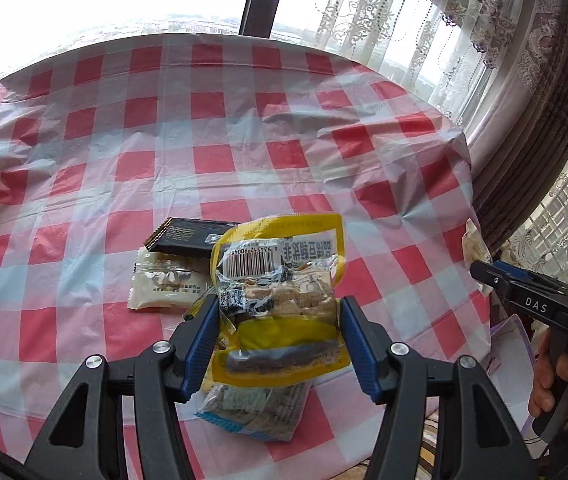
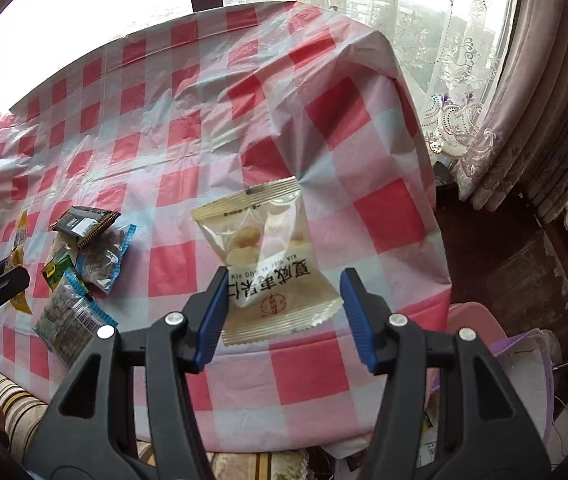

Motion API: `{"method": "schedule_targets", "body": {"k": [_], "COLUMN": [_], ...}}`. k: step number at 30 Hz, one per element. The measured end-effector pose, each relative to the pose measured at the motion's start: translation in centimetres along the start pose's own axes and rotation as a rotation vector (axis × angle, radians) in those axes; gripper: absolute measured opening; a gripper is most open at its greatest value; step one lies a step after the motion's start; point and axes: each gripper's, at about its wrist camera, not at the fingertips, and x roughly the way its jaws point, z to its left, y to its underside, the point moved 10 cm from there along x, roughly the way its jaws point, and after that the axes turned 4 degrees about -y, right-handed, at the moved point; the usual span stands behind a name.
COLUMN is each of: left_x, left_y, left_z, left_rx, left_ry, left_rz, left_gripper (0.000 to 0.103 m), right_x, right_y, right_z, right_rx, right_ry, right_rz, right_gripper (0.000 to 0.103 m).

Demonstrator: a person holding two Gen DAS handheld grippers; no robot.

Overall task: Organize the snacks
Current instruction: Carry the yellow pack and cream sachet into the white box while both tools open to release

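**Both grippers spread, a snack packet between each pair of fingers**

Your left gripper (image 1: 277,336) is spread wide. The yellow packet (image 1: 279,300) sits between its ribbed blue pads (image 1: 203,344), bottom end toward the camera, barcode and a clear window of pale biscuit pieces facing up. The left pad looks to be against the crinkled film edge; the right pad stands just beside the packet, and contact there cannot be told. The film is glossy and wrinkled, with a grey band across the near end.

Under and around it on the tablecloth (image 1: 243,128): a blue-edged clear packet (image 1: 255,412) partly beneath the yellow one, a cream pillow packet (image 1: 163,286) to the left, and a black wrapper (image 1: 191,236) with a serrated gold end resting over the cream one's far edge.

Your right gripper (image 2: 281,316) is also spread. A cream-and-clear packet (image 2: 267,256) lies between its fingers, tilted, with crimped seals at both ends and round pale pieces showing through the clear half. Its near left edge meets the left pad; the right pad stands apart from it. Whether the packet is lifted or lying on the cloth cannot be told. It sits near the table's front right corner, well apart from the pile at left.

The tablecloth is thin plastic sheeting in red, pink and white checks, creased and puckered, draped over the table edges. Lace curtains (image 2: 464,92) hang at the window behind.
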Motion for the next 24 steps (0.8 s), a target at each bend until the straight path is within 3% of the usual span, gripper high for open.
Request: {"method": "schedule_targets", "body": {"k": [7, 14, 18, 21, 24], "left_x": [1.1, 2.5, 3.1, 3.3, 3.2], "left_y": [4.1, 9.7, 12.4, 13.6, 13.5], "left_z": [-13.9, -26.2, -30.4, -32.3, -32.4], "left_rx": [0.257, 0.479, 0.574, 0.59, 0.578], "left_ry": [0.175, 0.313, 0.35, 0.401, 0.394], "left_rz": [0.127, 0.264, 0.317, 0.361, 0.361], "left_gripper": [0.06, 0.06, 0.061, 0.071, 0.074], "right_x": [-5.3, -7.5, -7.7, -7.7, -8.0], "right_y": [5.8, 12.0, 14.3, 14.9, 14.9], "right_z": [-11.6, -20.1, -22.8, -23.7, -24.1], "right_rx": [0.156, 0.322, 0.387, 0.42, 0.428], "right_ry": [0.142, 0.239, 0.26, 0.263, 0.282], "right_rz": [0.0, 0.02, 0.037, 0.04, 0.037], "right_gripper": [0.059, 0.059, 0.059, 0.062, 0.067]}}
